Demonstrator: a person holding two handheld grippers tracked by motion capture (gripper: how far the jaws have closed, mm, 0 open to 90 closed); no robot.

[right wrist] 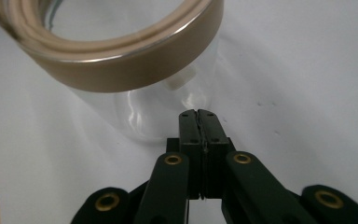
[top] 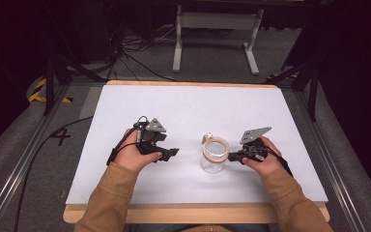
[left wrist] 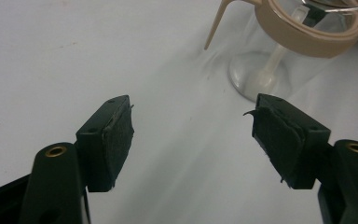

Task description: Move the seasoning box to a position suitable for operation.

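One clear glass jar [top: 214, 158] stands upright on the white worktop [top: 193, 111], nearer the front edge than the back, slightly right of the middle. Its mouth carries a tan band [right wrist: 121, 70], thick and rounded, and the body below is see-through with a round base. In the left gripper view a pale tan spoon-like piece [left wrist: 272, 65] stands inside the glass, its stem reaching the bottom, and a thin tan prong [left wrist: 216, 25] juts down from the band on the outside. In the high view a small pale tab [top: 207, 137] sits at the back of the rim.

Two grippers, one per hand. The right gripper [top: 235, 155] sits just beside the jar on its right; in the right gripper view its two black jaws are pressed together with nothing between them, tips [right wrist: 199, 114] close to the glass wall below the band. Contact with the glass cannot be told.

The left gripper [top: 171, 153] rests on the worktop to the left of the jar, apart from it, jaws spread wide with bare worktop between the pads [left wrist: 119, 140].

Two tan sleeves [top: 111, 198] come in over the front edge. A wooden strip [top: 193, 212] edges the worktop's front.
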